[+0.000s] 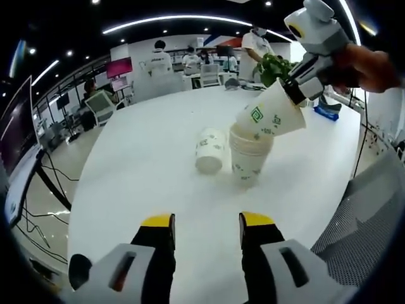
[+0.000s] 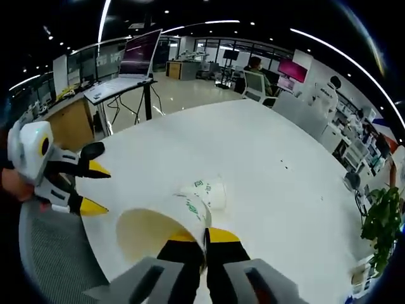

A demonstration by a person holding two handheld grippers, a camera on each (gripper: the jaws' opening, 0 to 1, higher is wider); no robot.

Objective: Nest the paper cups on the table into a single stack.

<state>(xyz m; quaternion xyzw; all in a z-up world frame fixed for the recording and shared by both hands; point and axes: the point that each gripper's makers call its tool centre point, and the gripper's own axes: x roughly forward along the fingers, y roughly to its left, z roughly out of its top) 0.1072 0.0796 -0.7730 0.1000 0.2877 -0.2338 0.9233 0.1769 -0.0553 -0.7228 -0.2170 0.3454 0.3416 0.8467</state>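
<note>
White tabletop (image 1: 145,158) stretches across both views, round-edged and bare apart from the paper cups. In the left gripper view, the left gripper (image 1: 207,223) rises from the bottom with its yellow-tipped jaws standing apart, nothing between them, hovering above the table short of the cups. Just ahead of it a single paper cup (image 1: 210,150) lies on its side on the table. Just to the right of that cup stands a short stack of cups (image 1: 248,155), upright, mouth up. Above the stack, a tilted cup (image 1: 271,114) with green print is pinched by its rim in the right gripper (image 1: 296,88), its base dipping into the mouth of the stack. A hand (image 1: 370,66) holds that gripper at the upper right.

In the right gripper view, the left gripper (image 2: 95,188) appears at the left edge, jaws spread. At the bottom centre the right gripper (image 2: 205,237) has its jaws nearly together on the rim of the tilted cup (image 2: 152,231), whose open mouth faces the camera. Beyond it lies the single paper cup (image 2: 205,193) on its side. A potted plant (image 2: 383,228) sits at the far right.
</note>
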